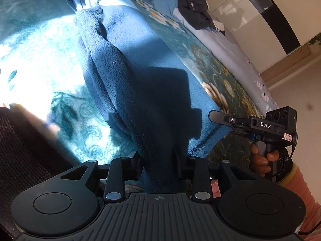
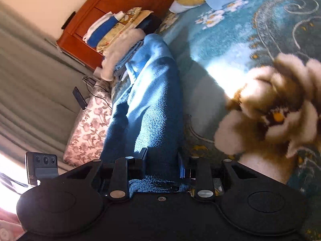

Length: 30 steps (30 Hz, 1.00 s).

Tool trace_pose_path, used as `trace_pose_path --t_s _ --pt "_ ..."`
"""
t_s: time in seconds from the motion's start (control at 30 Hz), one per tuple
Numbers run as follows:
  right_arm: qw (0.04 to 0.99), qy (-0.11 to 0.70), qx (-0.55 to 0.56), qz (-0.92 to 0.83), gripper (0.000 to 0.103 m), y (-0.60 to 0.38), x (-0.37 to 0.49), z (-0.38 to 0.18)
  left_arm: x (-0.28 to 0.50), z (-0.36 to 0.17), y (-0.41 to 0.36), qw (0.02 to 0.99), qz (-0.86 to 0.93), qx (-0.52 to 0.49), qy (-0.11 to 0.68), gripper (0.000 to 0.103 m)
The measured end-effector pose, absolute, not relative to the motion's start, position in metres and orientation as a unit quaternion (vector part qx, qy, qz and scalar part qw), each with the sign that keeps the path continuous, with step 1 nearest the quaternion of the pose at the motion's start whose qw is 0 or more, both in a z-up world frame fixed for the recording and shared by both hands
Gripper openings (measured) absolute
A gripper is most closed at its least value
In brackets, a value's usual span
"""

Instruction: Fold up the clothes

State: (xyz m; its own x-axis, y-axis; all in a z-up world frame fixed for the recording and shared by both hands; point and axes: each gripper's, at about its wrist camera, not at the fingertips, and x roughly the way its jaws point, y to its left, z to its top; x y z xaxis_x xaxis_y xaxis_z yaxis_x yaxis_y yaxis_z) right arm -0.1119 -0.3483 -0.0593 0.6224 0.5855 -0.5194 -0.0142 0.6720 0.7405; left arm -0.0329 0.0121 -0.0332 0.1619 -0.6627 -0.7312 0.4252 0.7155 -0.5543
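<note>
on the bed [image 1: 48,64], over its teal flowered blanket, lies a blue fleece garment [image 1: 140,76], bunched lengthwise. left hand-held gripper [image 1: 158,160] is clamped on one end of the fleece, fabric pinched between its fingers. right hand-held gripper [image 2: 161,160] is clamped on the fleece too, cloth running up from its fingers. a dark crumpled garment [image 1: 194,10] sits far off near the bed's edge.
</note>
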Motion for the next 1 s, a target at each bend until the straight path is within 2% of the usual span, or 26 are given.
trace_pose_path --t_s 0.23,0.33,0.37,0.43,0.63,0.7,0.77,1.0 --pt "0.812 0.398 0.389 0.173 0.040 -0.350 -0.117 -0.073 -0.031 0.020 0.030 0.795 -0.381 -0.065 0.468 0.030" --pt "0.810 0.399 0.398 0.162 0.046 -0.352 -0.127 -0.071 -0.017 0.046 0.030 0.818 -0.382 -0.060 0.425 0.036" --pt "0.809 0.398 0.404 0.157 0.047 -0.352 -0.132 -0.071 -0.009 0.052 0.024 0.827 -0.380 -0.051 0.411 0.042" --pt "0.805 0.393 0.419 0.146 0.052 -0.354 -0.143 -0.071 0.009 0.060 0.004 0.843 -0.377 -0.028 0.382 0.043" --pt "0.792 0.397 0.440 0.146 0.059 -0.340 -0.173 -0.073 0.058 0.029 -0.056 0.850 -0.395 0.031 0.347 0.039" --pt "0.790 0.392 0.442 0.160 0.071 -0.329 -0.176 -0.076 0.068 0.008 -0.076 0.848 -0.390 0.065 0.353 0.034" --pt "0.799 0.391 0.429 0.158 0.073 -0.319 -0.173 -0.074 0.069 -0.007 -0.083 0.846 -0.391 0.075 0.356 0.034" --pt "0.802 0.396 0.424 0.144 0.074 -0.304 -0.157 -0.076 0.073 -0.032 -0.089 0.841 -0.390 0.084 0.366 0.034"
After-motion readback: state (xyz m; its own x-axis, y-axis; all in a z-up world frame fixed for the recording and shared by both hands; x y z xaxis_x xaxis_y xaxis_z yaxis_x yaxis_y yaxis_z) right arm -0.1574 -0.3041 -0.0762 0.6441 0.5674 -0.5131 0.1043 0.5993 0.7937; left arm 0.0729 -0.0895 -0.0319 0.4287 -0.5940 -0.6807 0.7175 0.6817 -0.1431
